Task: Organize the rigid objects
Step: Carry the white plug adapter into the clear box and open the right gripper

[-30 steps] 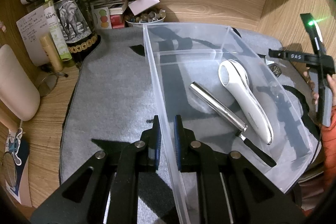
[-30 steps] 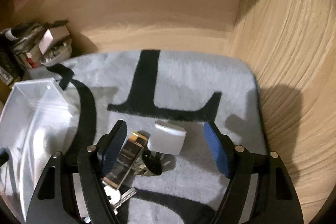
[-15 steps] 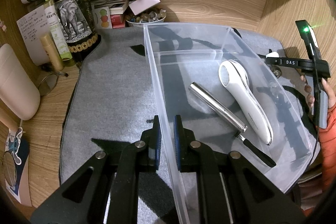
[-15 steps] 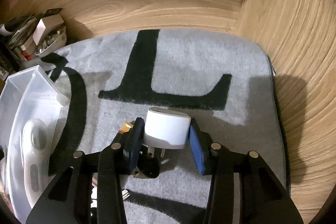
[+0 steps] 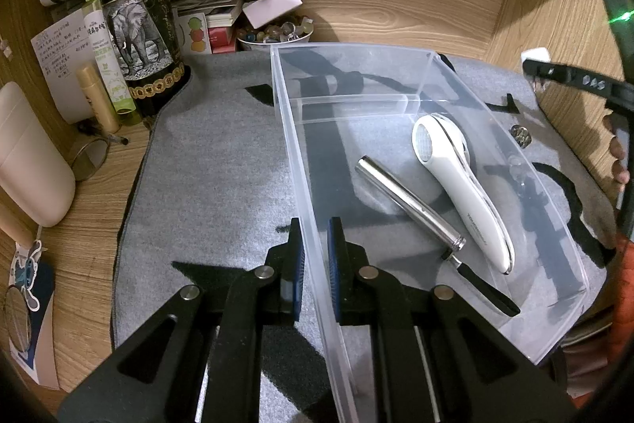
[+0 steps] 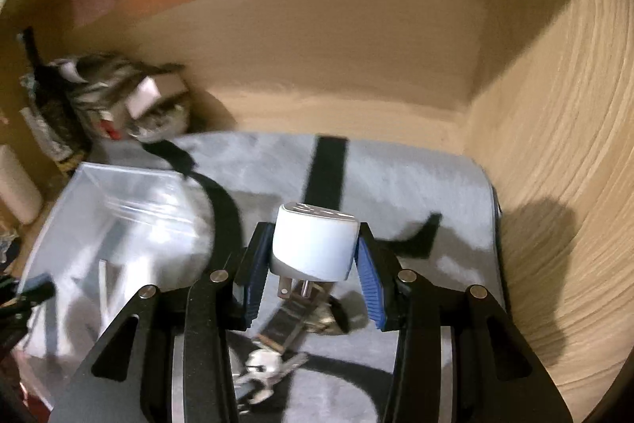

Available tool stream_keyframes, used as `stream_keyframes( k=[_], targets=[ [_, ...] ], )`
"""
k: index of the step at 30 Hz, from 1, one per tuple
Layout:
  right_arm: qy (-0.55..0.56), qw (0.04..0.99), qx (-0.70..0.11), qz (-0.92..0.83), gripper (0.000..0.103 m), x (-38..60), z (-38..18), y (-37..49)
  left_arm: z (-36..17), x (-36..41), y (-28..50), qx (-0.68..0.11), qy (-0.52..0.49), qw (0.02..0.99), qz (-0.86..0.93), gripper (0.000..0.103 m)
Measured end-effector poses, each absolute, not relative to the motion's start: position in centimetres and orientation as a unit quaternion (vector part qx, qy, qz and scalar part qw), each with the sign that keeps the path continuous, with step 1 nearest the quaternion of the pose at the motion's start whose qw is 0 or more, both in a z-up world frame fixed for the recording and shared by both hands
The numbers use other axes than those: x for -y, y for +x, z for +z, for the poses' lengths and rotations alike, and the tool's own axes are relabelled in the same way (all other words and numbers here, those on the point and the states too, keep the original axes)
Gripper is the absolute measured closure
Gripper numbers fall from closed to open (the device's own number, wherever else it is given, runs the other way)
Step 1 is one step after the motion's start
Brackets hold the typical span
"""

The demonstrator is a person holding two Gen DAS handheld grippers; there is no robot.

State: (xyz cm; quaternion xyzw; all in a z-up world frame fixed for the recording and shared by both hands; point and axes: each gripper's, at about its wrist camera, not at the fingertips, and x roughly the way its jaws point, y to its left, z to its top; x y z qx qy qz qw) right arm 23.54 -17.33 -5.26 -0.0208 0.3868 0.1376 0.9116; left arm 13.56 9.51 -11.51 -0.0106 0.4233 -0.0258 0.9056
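Note:
A clear plastic bin [image 5: 424, 66] lies on the grey mat, holding a white handheld device [image 5: 459, 189] and a silver tube with a black tip [image 5: 412, 205]. My left gripper [image 5: 315, 244] is shut on the bin's left wall. My right gripper [image 6: 313, 264] is shut on a white plug adapter [image 6: 313, 244] and holds it above the mat, prongs down. It also shows at the right edge of the left wrist view [image 5: 535, 56]. A set of keys with a fob [image 6: 285, 335] lies on the mat under the adapter. The bin [image 6: 119, 209] is to the right gripper's left.
A wine bottle [image 5: 136, 14], small bottles, papers and a bowl of trinkets [image 5: 273, 30] crowd the back left. A beige container [image 5: 27, 161] stands at the left. A coin-like piece [image 5: 520, 135] lies right of the bin. Wooden walls close the back and right.
My right gripper closed on the white adapter and lifted it off the mat, away from the keys. My left gripper stays clamped on the bin wall.

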Motion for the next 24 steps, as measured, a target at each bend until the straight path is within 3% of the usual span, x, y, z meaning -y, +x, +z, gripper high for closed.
stream_keyframes(
  k=[14,24],
  targets=[
    [-0.054,0.918,-0.317,0.233,0.065,10.4,-0.6,19.0,-11.5,-9.6,13.6,-0.423,-0.010,0.906,-0.027,0.092],
    [-0.101,0.896,-0.325,0.287,0.065,5.3,-1.8,17.1,-11.4,-9.5,13.6,-0.422,-0.009,0.906,-0.027,0.092]
  ],
)
